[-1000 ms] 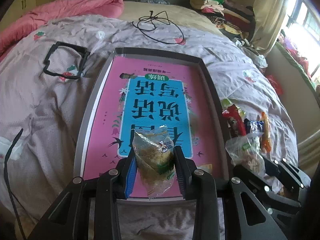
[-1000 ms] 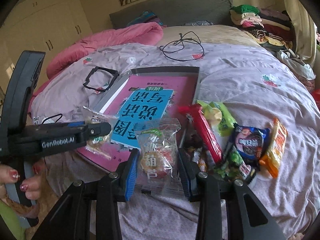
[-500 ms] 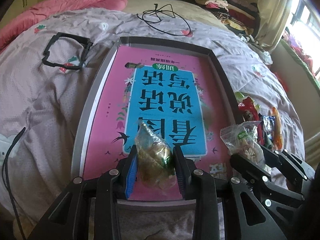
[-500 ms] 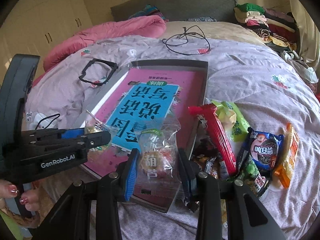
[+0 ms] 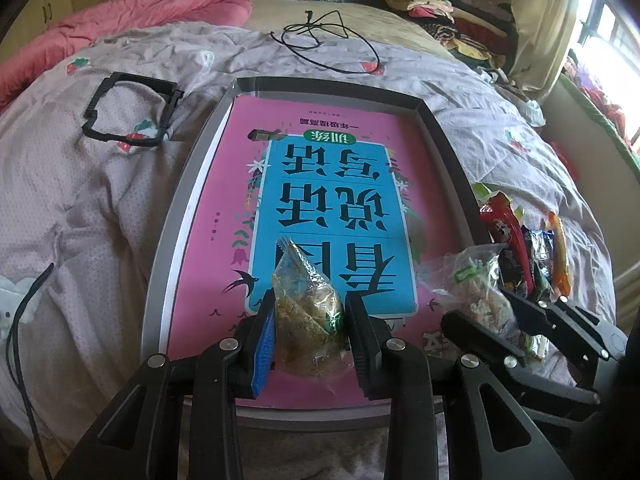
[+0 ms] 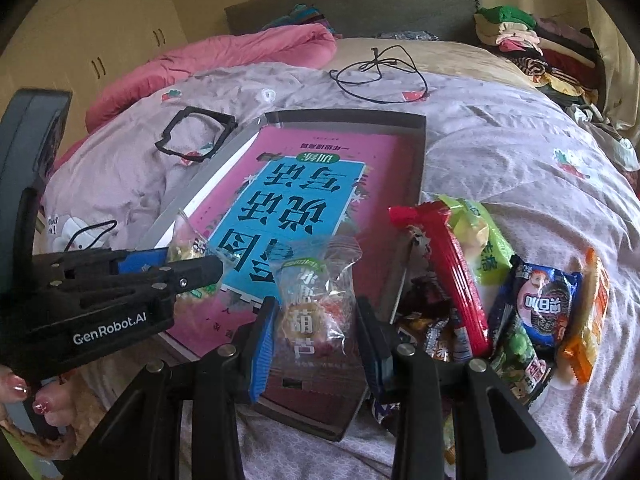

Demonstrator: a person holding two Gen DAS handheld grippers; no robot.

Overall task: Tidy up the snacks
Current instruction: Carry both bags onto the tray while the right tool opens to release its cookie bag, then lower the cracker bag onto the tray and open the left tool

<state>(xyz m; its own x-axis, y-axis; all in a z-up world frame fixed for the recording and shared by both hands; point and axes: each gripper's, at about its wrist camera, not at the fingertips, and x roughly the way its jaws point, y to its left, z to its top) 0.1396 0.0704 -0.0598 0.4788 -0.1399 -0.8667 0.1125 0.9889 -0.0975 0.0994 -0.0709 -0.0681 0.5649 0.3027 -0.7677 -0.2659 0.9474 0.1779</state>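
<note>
A grey tray (image 5: pixel 444 136) lined with a pink and blue book cover lies on the bed. My left gripper (image 5: pixel 310 322) is shut on a clear packet of brownish snack (image 5: pixel 306 312), held over the tray's near end. My right gripper (image 6: pixel 316 320) is shut on a clear packet with a round label (image 6: pixel 312 300), over the tray's near right corner (image 6: pixel 384 304). In the left wrist view the right gripper and its packet (image 5: pixel 478 292) sit at the tray's right edge. In the right wrist view the left gripper (image 6: pixel 188 268) comes in from the left with its packet (image 6: pixel 188 246).
A heap of snack packets (image 6: pixel 500 292) lies on the quilt right of the tray, among them a red stick pack (image 6: pixel 452 264), a blue cookie pack (image 6: pixel 544 304) and an orange pack (image 6: pixel 588 316). A black frame (image 5: pixel 128 110) and a black cable (image 5: pixel 328 40) lie beyond.
Both grippers, each with its packet, have shifted forward over the tray's near end; the right one has come from beside the tray to above its near right corner.
</note>
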